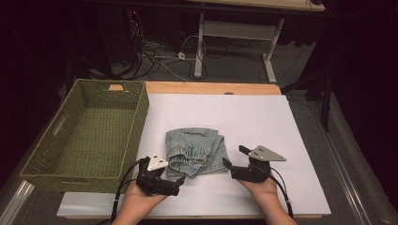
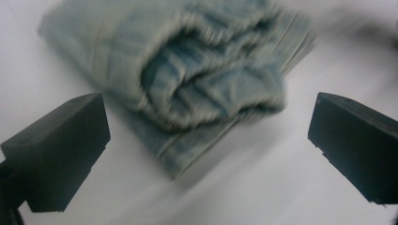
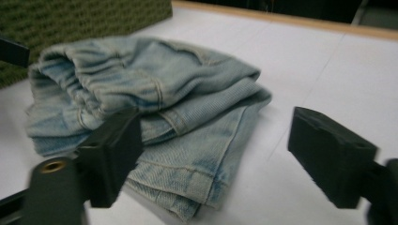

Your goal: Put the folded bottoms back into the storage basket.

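Observation:
A folded pair of light-blue jeans (image 1: 196, 152) lies on the white sheet (image 1: 263, 117), near its front middle. My left gripper (image 1: 164, 175) is at the jeans' front left corner, open, with nothing held. In the left gripper view its jaws stand wide apart, and the blurred jeans (image 2: 187, 79) lie just ahead of them. My right gripper (image 1: 233, 157) sits at the jeans' right edge, open and empty. In the right gripper view its left jaw overlaps the jeans' (image 3: 155, 98) near hem and its right jaw is over bare sheet.
A green woven basket (image 1: 141, 126) stands empty at the left, its wall close to the jeans. Its side appears again as the basket (image 3: 84, 23) behind the jeans. The wooden table edge (image 1: 211, 87) runs along the back. Cables and desk legs are on the floor beyond.

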### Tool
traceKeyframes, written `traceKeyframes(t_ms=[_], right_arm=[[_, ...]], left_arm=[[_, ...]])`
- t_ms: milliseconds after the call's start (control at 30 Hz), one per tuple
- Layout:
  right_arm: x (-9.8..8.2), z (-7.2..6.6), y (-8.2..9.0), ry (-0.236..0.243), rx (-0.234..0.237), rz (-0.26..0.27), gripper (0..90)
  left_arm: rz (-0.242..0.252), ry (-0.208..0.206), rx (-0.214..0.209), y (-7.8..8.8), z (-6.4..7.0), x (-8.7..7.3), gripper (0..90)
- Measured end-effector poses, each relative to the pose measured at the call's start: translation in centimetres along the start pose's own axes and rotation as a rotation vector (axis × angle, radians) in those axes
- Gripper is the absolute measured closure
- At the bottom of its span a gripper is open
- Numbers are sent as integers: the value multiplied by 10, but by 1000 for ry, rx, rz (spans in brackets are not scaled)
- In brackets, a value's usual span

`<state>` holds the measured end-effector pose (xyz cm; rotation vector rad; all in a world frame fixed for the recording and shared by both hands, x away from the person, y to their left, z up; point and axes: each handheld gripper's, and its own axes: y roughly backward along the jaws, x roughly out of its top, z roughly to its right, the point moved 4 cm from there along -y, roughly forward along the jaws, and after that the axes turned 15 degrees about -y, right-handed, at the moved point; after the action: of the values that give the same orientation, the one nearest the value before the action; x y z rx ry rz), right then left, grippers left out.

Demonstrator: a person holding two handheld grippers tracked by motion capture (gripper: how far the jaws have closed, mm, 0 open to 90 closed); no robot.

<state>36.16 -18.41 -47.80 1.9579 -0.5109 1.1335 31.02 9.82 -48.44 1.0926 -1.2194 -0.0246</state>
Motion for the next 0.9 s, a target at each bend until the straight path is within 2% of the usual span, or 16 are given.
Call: traceKeyframes(t_ms=[67, 100, 133, 233, 267, 300, 333, 367, 400, 467, 500, 533, 567, 667, 867, 900], right_arm=[[-1, 0, -3, -2, -6, -16, 255], [-4, -1, -13, -15, -8, -70, 290], [-5, 0, -17, -19, -12, -96, 357], [-11, 1, -25, -40, -31, -176, 403], [-11, 1, -25, -40, -31, -176, 403], [-15, 2, -28, -50, -42, -227, 417], [-17, 2, -29, -51, -41, -253, 419], [-17, 2, -29, -51, -41, -253, 419], [-18, 2, -30, -51, -40, -272, 431], [-18, 0, -30, -46, -28, -277, 503], [-19, -1, -30, -52, -25, -283, 557], [-19, -3, -29, -53, 12, -290, 692], [-20, -5, -29, -46, 16, -289, 719], [-20, -7, -27, -29, 14, -286, 742], [-30, -16, -10, -19, 41, -309, 742], [-35, -20, -2, -25, 53, -320, 740]], left_arm=[[-11, 8, 3, -3, 0, -5, 8], [-28, 5, 22, -4, -1, -9, 151], [-44, 0, 42, -5, -2, -11, 203], [-89, 15, 25, -14, -7, -22, 375], [-89, 15, 25, -14, -7, -22, 409], [-87, -4, 39, -16, -8, -22, 453], [-82, 5, 33, -16, -9, -22, 500], [-82, 5, 33, -16, -9, -22, 560], [-71, 13, 21, -17, -10, -22, 560], [-64, -6, 11, -17, -8, -22, 664], [-66, -12, 14, -17, -7, -21, 687], [-69, -16, 12, -17, -7, -21, 713], [-69, -15, 5, -16, -7, -21, 720], [-70, -14, -7, -13, -6, -21, 735], [-82, -46, -59, -1, 6, -26, 746], [-81, -49, -71, 2, 9, -27, 746]])
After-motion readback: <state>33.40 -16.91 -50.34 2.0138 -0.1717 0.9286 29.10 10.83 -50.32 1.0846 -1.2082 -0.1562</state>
